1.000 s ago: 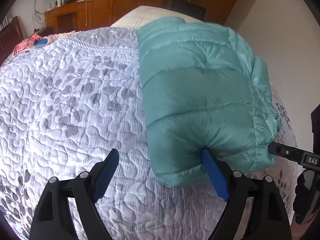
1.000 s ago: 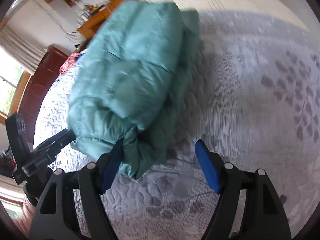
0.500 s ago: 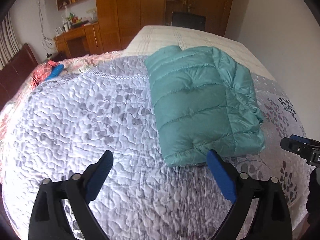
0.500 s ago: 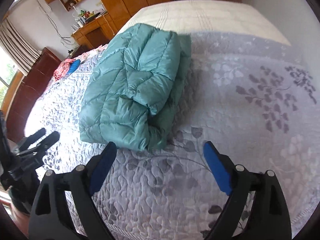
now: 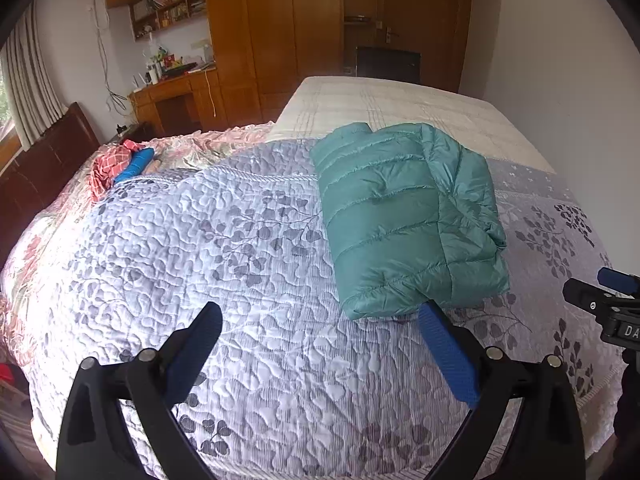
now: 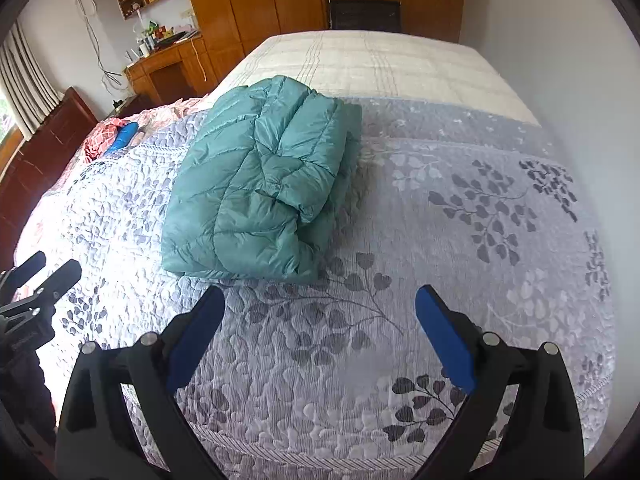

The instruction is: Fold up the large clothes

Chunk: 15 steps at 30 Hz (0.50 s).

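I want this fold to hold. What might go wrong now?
The puffy teal jacket may spring open: its layered right edge lies loose and bulging. Both tongs, left and right, are opening with nothing between them, so nothing presses it flat on the quilt.

Home bedroom: quilted bed [image 5: 256,264], wooden wardrobe [image 5: 276,24], desk [image 5: 172,96].

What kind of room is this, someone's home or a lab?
It looks like a lived-in home bedroom: a bed with a quilted leaf-print cover, a folded teal puffer jacket on it, a wooden wardrobe and a cluttered desk against the far wall.
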{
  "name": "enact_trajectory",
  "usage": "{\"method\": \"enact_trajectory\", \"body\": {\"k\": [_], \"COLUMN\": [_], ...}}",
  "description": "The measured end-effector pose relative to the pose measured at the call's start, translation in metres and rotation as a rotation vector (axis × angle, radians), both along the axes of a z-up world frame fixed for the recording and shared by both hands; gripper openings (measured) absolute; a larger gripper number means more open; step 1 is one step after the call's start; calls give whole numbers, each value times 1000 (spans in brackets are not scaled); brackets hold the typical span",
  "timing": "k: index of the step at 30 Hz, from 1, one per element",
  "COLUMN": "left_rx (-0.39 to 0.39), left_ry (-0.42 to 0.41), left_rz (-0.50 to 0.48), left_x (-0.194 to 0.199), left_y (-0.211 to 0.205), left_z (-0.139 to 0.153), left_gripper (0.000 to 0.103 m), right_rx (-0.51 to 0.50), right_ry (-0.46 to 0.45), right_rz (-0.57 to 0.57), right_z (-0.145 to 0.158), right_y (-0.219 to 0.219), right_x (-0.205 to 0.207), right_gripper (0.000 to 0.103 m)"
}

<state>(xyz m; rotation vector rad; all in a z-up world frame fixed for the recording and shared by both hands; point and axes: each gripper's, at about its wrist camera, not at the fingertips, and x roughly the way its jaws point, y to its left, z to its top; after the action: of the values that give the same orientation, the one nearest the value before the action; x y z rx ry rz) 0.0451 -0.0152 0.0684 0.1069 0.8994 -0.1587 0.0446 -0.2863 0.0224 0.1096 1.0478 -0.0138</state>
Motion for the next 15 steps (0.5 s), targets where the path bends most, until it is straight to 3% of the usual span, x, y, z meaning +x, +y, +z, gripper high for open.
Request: {"method": "enact_trajectory", "body": {"k": [15], "left_rx": [37], "left_ry": [15], "left_rz": [21], "left_x": [-31], "left_y": [3], "left_z": [18], "left_gripper": [99], "right_rx": [-9], "right_ry": [38], "right_rz": [1], "right_z": [10], "right_y": [16], "right_x": [-28], "right_gripper": [96]}}
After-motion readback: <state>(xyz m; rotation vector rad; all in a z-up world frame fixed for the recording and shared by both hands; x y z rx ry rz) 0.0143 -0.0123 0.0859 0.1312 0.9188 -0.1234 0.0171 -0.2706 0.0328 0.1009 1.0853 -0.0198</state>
